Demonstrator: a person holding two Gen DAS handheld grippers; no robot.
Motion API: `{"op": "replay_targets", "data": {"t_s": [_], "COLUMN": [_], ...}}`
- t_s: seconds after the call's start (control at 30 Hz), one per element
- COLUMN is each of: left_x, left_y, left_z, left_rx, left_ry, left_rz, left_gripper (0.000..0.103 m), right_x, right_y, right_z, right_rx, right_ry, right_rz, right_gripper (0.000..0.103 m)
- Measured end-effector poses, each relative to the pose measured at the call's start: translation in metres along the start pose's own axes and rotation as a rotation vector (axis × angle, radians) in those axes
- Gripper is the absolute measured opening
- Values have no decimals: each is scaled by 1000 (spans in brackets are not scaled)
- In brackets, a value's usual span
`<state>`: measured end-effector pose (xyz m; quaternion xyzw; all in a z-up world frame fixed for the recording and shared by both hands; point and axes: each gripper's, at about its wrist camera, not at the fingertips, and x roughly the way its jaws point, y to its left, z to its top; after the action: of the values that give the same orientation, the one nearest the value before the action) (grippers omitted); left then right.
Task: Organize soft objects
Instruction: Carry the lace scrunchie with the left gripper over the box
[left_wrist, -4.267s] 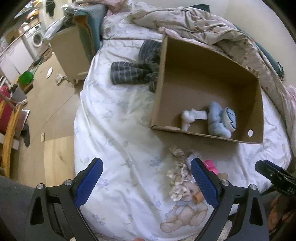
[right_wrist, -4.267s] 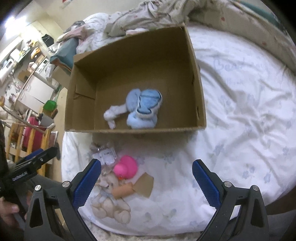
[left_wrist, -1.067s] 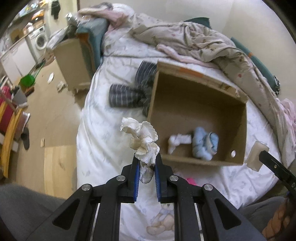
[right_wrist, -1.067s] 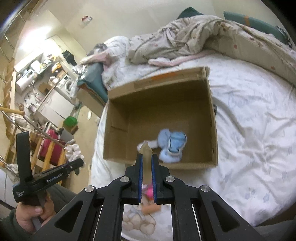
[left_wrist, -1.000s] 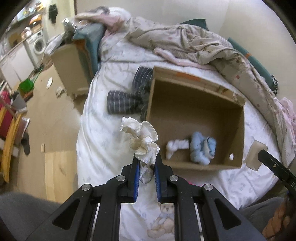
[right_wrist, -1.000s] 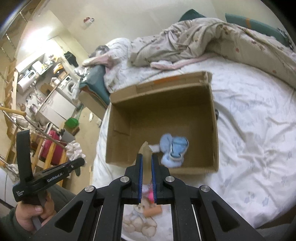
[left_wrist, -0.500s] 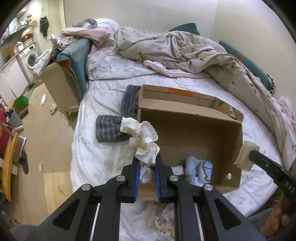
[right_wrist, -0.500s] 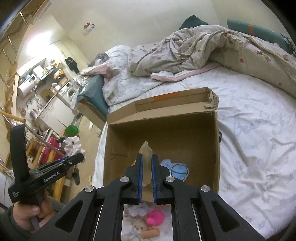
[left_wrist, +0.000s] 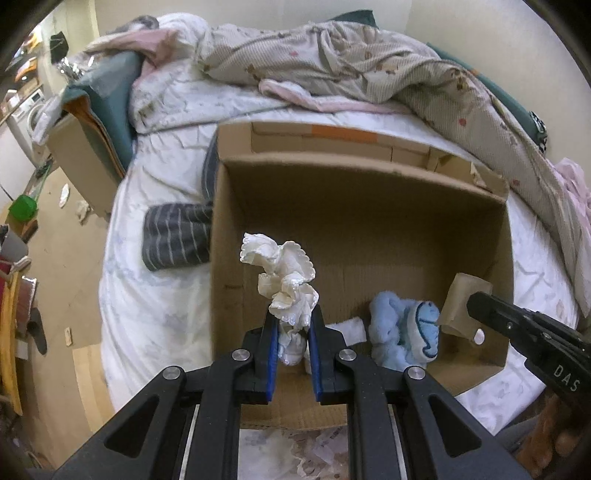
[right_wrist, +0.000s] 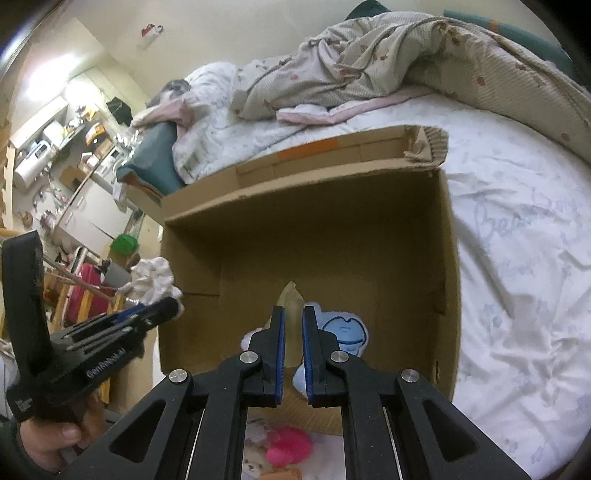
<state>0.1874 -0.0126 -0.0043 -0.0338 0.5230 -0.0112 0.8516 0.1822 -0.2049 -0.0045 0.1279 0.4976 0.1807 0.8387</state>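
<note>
Two grippers, both clamped: my left gripper (left_wrist: 291, 334) pinches a ruffled white cloth (left_wrist: 282, 275) that stands up from its blue pads at the centre of the left wrist frame, over the near left part of the open cardboard box (left_wrist: 369, 206). My right gripper (right_wrist: 293, 334) squeezes a pale beige soft piece (right_wrist: 291, 301), its tip poking above the fingers at centre frame, also over the box. A blue plush toy (left_wrist: 404, 334) lies on the box floor, lower right in the left wrist frame, near both tools

Striped cloth (left_wrist: 177, 240), rumpled duvet (left_wrist: 351, 70).
</note>
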Motion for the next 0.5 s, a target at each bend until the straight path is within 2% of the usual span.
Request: {"op": "replay_targets", "data": {"t_s": [0.33, 0.5], "left_x": [20, 21], "left_y": [1, -8], "left_z": [-11, -11], "left_rx": [-22, 15], "left_ry": [42, 36], "left_rz": [-12, -5], "left_gripper": [14, 14], "right_x": [25, 32], "right_y": [-2, -1], "right_z": [-10, -12], "right_rx": [-30, -39], "right_ry": [85, 108], "right_rz": [-50, -60], "right_gripper": [10, 10]}}
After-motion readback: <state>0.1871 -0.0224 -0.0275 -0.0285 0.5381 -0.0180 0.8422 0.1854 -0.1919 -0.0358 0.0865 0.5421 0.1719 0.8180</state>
